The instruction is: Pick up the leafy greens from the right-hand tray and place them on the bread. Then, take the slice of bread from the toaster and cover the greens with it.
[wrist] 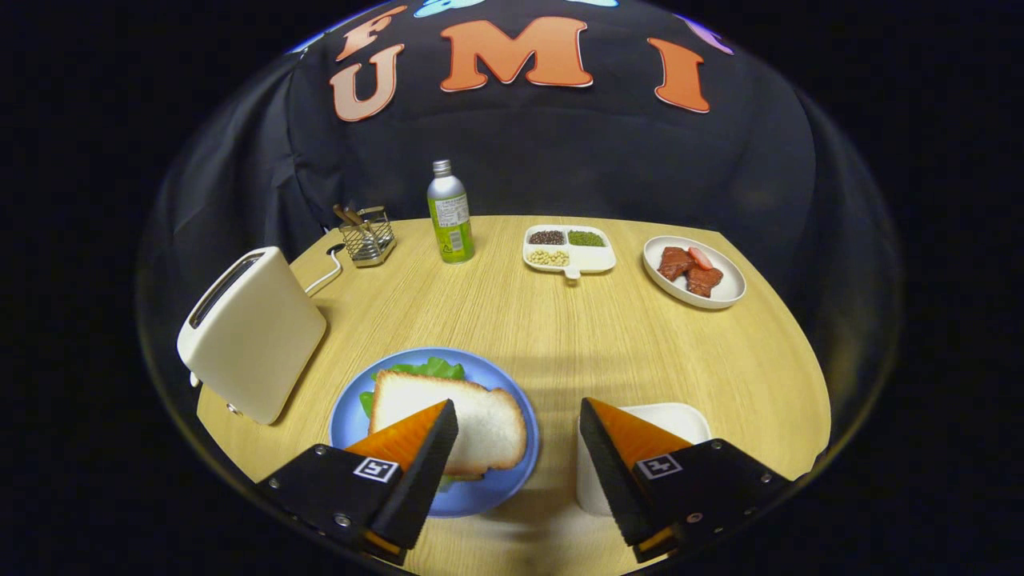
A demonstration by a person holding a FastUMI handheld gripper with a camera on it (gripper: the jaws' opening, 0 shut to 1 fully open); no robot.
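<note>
tool [518, 436] spread open, grasping nothing | bread slice [448, 420] lies over leafy greens [428, 369] on blue plate [500, 488], near left | white tray [680, 418] near right | toaster [252, 332] left | step: covering looks done; next likely withdraw tool

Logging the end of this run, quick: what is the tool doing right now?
Tool: open, holding nothing; its fingers stand apart above the table, one over the bread slice on the blue plate, one over the white tray.
</note>
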